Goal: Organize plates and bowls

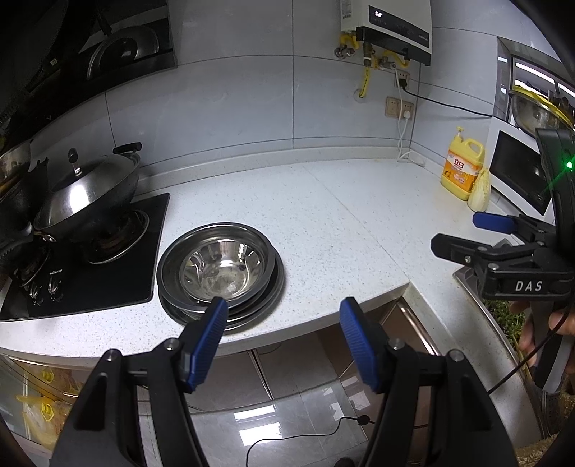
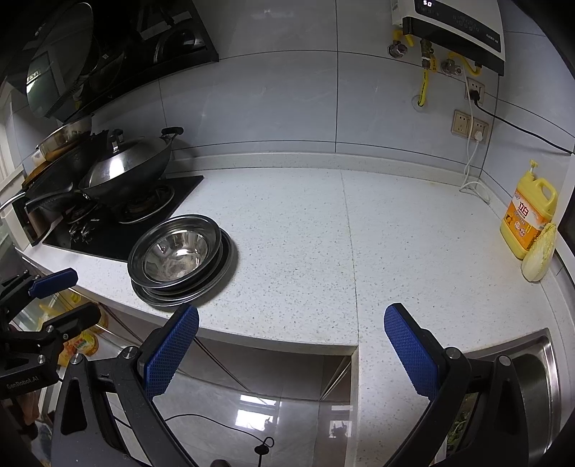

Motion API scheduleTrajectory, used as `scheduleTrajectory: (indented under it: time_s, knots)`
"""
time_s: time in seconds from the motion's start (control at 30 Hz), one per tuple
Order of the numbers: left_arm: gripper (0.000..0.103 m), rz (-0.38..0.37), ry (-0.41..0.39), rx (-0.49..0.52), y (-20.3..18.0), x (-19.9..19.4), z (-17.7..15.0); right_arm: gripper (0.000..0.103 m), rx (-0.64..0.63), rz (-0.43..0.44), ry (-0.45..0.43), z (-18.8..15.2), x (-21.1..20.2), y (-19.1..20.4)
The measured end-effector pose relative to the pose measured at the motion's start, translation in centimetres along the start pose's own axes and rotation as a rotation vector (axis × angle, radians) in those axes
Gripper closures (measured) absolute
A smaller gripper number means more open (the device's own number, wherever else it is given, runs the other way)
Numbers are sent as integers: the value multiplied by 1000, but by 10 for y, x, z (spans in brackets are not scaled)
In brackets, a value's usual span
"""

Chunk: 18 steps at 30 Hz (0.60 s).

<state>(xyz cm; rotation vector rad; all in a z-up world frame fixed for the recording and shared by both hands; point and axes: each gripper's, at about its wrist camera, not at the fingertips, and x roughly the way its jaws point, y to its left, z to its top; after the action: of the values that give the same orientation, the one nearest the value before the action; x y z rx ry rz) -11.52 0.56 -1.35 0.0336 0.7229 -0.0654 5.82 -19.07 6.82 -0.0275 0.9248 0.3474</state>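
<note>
Left gripper (image 1: 284, 316): jaws standing wide apart, nothing between the blue pads (image 1: 206, 337), held above the front edge of the countertop (image 1: 341, 222) and not touching it. Just ahead of its left fingertip, the steel bowl (image 1: 219, 267), resting upright inside a stack of steel plates (image 1: 251, 309). Whole stack sitting on the countertop close to the front edge, just beside the black gas stove (image 1: 107, 266). Whether the left fingertip touches the stack: cannot tell, only overlapping in the left wrist view.

Right gripper (image 2: 291, 323): also spread wide and empty, blue pads (image 2: 409, 352) hanging over the counter edge with only the floor and the cabinet gap below. Ahead and to the left of this gripper, the same bowl (image 2: 176, 255) and plates (image 2: 212, 283), well clear of both fingers. To its right and below, the rim of a steel sink (image 2: 539, 377).

Further to the left of both grippers, a covered wok (image 1: 90, 201) on the stove burner. Far ahead on the right, against the wall corner, a yellow detergent bottle (image 2: 528, 219) with a piece of cabbage (image 2: 539, 255) leaning beside it. Above on the wall, a water heater (image 1: 395, 25) with yellow pipes.

In the left wrist view, the right gripper seen at the right edge, held by a hand (image 1: 539, 323), fingers apart.
</note>
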Motion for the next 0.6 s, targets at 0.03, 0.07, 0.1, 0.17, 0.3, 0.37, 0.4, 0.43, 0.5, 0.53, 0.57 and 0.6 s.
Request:
scheduleTrajectory:
  time_s: [0.03,0.07,0.1,0.17,0.3,0.37,0.4,0.43,0.5,0.53,0.57,0.6]
  knots:
    - [40,2,-1,1,0,0,0,1,0,1,0,0,0,1]
    - [40,4,0,2,0,0,0,1,-1,1,0,0,0,0]
    - [40,6,2,5,-1,0,0,1,-2,1,-1,0,0,0]
    - [40,7,2,8,-1,0,0,1,-3,2,-1,0,0,0]
    - [40,12,3,8,-2,0,-1,1,-3,1,-1,-1,-1,1]
    - [40,10,6,3,-2,0,-1,1,-2,0,-1,-1,0,2]
    - [40,8,6,1,-1,0,-1,1,-2,1,-1,-2,-1,2]
    - [40,10,7,-1,-1,0,-2,1,-2,1,1,-2,-1,1]
    - [40,13,7,-5,0,-1,-2,1,-6,2,1,-3,-1,3]
    - [40,12,7,-8,0,-1,-2,1,-7,2,0,-4,-2,2]
    - [40,9,9,-12,1,-1,-2,1,-6,2,0,-4,-1,3]
    - [40,5,9,-16,2,-1,-1,1,-5,2,0,-4,-1,3]
